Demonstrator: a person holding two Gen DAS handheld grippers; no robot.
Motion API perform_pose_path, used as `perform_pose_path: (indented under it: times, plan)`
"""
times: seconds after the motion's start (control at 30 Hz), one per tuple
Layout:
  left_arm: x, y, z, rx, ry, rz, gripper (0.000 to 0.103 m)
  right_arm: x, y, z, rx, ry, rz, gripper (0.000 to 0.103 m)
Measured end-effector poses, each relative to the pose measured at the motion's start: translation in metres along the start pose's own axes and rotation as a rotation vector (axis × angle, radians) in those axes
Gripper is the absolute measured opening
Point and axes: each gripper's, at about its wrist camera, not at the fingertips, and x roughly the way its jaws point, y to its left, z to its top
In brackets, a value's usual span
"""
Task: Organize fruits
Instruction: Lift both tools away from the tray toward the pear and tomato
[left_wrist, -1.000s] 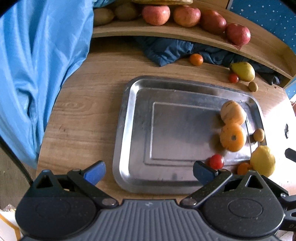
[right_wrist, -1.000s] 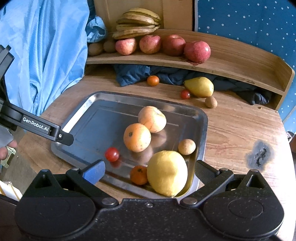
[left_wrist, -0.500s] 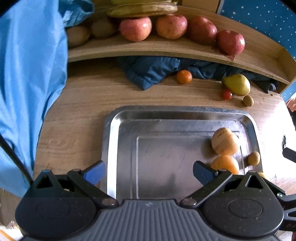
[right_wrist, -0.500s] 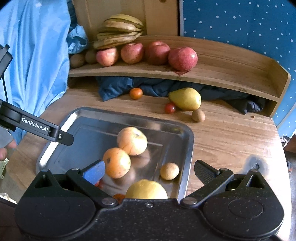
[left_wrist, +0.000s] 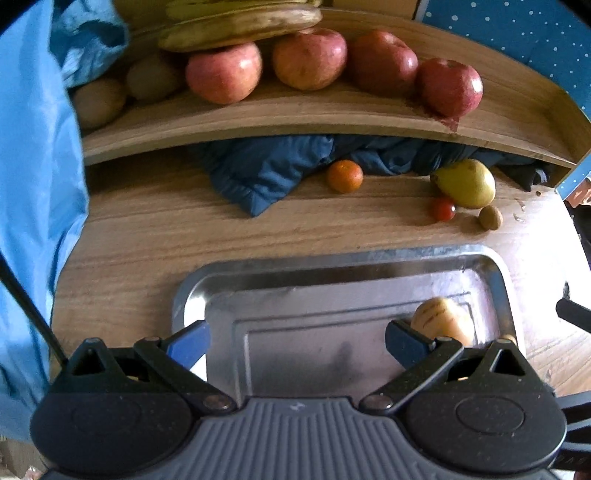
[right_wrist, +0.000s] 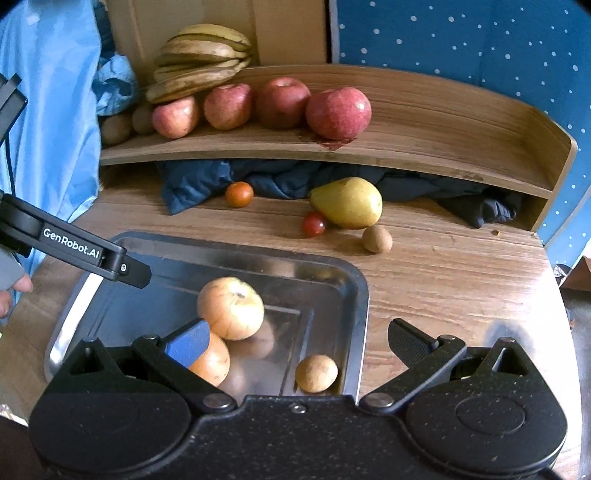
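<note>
Both grippers hung empty over the metal tray (right_wrist: 354, 295), the left gripper (left_wrist: 295, 332) and right gripper (right_wrist: 295, 332) spread wide. Beyond the tray lay a tangerine (right_wrist: 239, 194), cherry tomato (right_wrist: 314, 224), pear (right_wrist: 347, 202) and small brown fruit (right_wrist: 376, 239). Nudged carelessly, these round fruits could have rolled away.

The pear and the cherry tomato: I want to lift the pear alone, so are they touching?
Cannot tell. In the right wrist view the tomato overlaps the pear's lower edge, with no gap visible, but contact isn't plain.
</note>
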Motion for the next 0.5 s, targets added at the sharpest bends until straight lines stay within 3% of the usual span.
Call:
perform_pose_path:
  times: [0.5]
  plan:
    - [0.023,-0.009,0.046,0.050,-0.020,-0.056,0.103,0.026,-0.001,0.020,0.028,0.023,-0.038,0.102]
